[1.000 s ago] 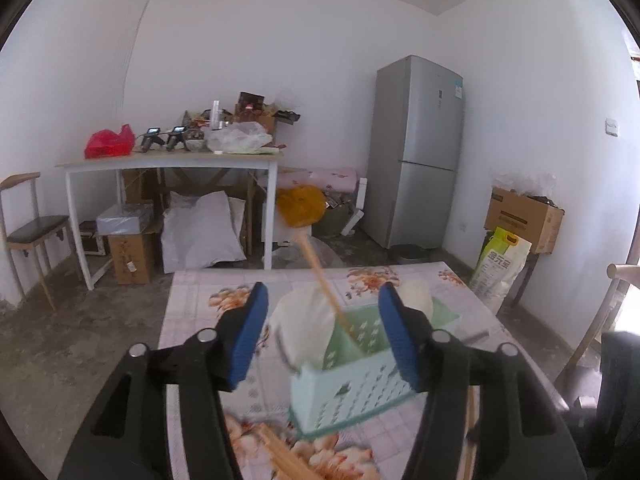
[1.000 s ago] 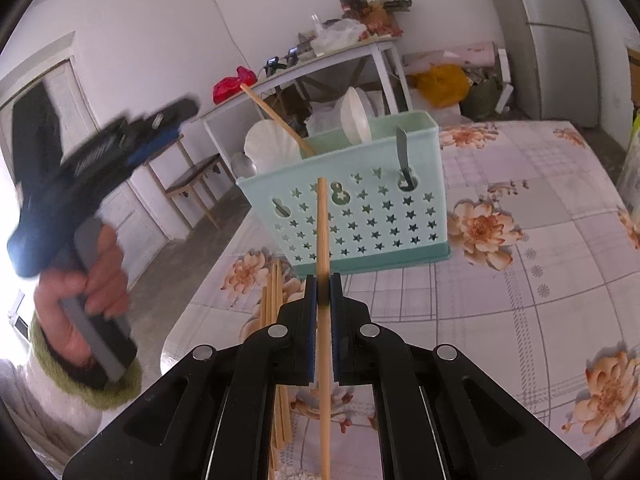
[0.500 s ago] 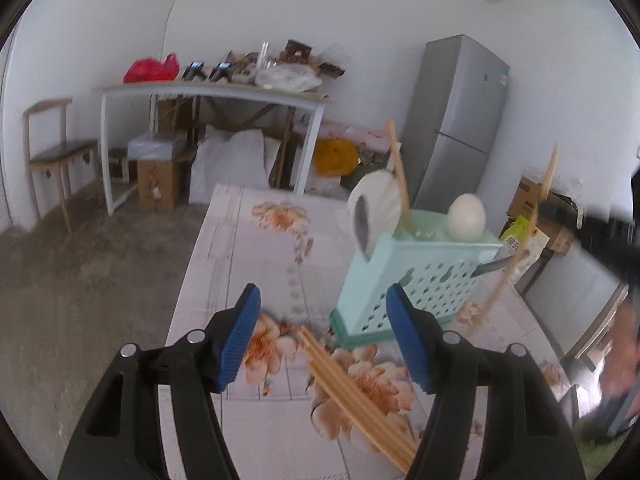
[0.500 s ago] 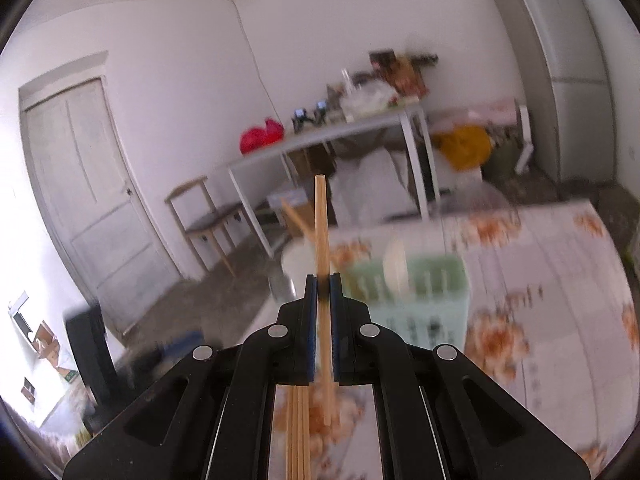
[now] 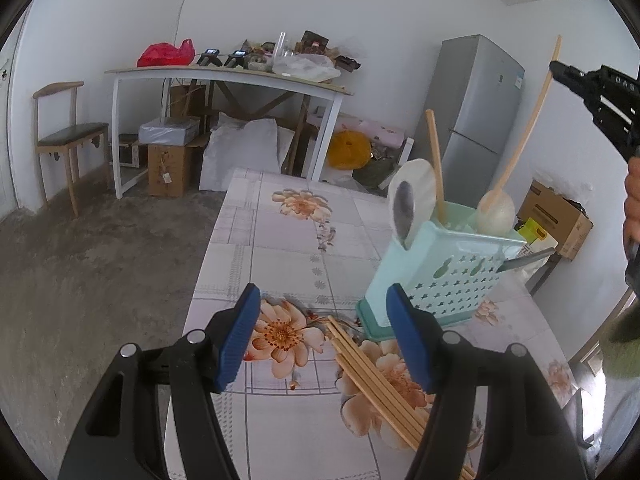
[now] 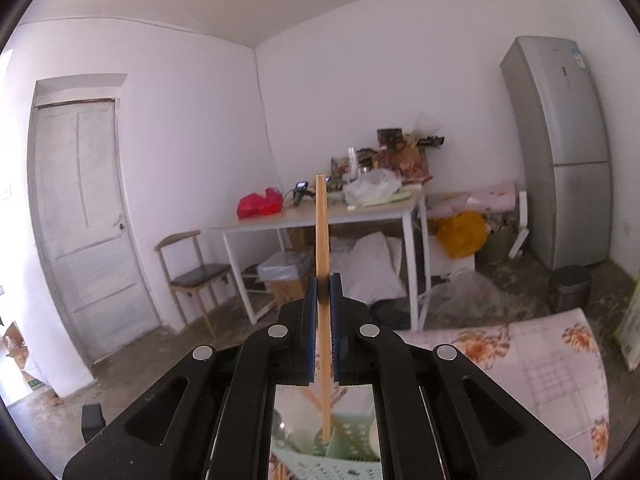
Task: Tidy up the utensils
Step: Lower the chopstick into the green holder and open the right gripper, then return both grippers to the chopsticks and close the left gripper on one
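Left gripper [image 5: 322,340]: jaws wide apart, holding nothing; it hangs low over the near end of the worktop [image 5: 280,248], which is covered in a floral cloth

Right gripper [image 6: 323,322]: jaws clamped on a single chopstick [image 6: 322,264]; the stick stands nearly upright, its lower tip over the caddy, though whether it touches the caddy cannot be told; in the left wrist view the same stick [image 5: 524,132] slants down from the black gripper body [image 5: 600,96] at the upper right towards the caddy's far side

Utensil caddy [image 5: 440,276]: mint green plastic, pierced with stars, standing on the worktop just beyond the left gripper's right finger

Inside the caddy: a white ladle [image 5: 418,196] with a metal spoon [image 5: 403,212] in front of it; a wooden stick [image 5: 435,164]; a pale rounded spoon bowl [image 5: 496,212]; a grey handle [image 5: 524,258] juts out of the right wall

Loose chopsticks [image 5: 376,380]: a bundle lying flat on the cloth between the left gripper's fingers, its far ends close to the caddy base, its near ends hidden behind the right finger

Around: white side table [image 5: 224,76] heaped with clutter and a red bag [image 5: 164,54]; wooden chair [image 5: 68,136]; cardboard boxes [image 5: 168,160]; grey fridge [image 5: 472,108]; white door [image 6: 84,216]
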`<state>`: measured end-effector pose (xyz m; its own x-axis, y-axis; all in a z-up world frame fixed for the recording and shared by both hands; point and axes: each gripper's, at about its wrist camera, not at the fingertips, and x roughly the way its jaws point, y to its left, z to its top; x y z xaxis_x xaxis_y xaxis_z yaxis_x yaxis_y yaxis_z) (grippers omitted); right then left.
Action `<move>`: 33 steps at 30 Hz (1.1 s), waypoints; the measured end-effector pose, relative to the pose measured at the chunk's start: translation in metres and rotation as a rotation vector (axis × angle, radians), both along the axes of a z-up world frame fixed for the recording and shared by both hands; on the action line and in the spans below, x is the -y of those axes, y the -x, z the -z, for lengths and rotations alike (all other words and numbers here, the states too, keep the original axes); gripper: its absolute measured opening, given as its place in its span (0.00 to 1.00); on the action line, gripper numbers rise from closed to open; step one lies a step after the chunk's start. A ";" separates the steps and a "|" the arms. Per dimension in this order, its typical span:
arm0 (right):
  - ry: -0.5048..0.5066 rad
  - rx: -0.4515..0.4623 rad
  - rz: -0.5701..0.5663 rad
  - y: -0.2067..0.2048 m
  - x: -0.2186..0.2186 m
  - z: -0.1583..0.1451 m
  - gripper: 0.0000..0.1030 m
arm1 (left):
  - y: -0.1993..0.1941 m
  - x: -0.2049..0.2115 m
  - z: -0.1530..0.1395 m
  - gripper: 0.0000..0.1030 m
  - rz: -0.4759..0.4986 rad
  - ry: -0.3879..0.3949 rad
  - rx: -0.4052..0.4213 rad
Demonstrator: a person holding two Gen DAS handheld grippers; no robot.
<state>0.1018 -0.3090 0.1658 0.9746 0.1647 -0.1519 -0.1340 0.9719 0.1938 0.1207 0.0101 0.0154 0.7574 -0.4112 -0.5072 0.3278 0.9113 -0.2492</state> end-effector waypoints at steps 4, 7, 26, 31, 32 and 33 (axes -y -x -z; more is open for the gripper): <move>0.045 -0.003 0.043 -0.003 -0.003 0.009 0.04 | -0.002 0.000 0.004 0.61 0.006 0.002 -0.014; 0.061 -0.048 0.043 -0.012 -0.006 0.030 0.04 | -0.002 0.002 0.007 0.61 0.010 0.000 -0.021; -0.045 -0.166 0.122 0.035 0.038 0.066 0.45 | 0.000 0.011 0.018 0.62 0.030 -0.037 -0.079; -0.048 -0.171 0.093 0.065 0.029 0.082 0.46 | 0.003 0.018 0.024 0.62 0.044 -0.066 -0.103; -0.051 -0.183 0.085 0.068 0.026 0.087 0.46 | 0.004 0.020 0.026 0.62 0.049 -0.072 -0.109; -0.056 -0.197 0.077 0.069 0.024 0.093 0.46 | 0.005 0.023 0.029 0.62 0.054 -0.083 -0.118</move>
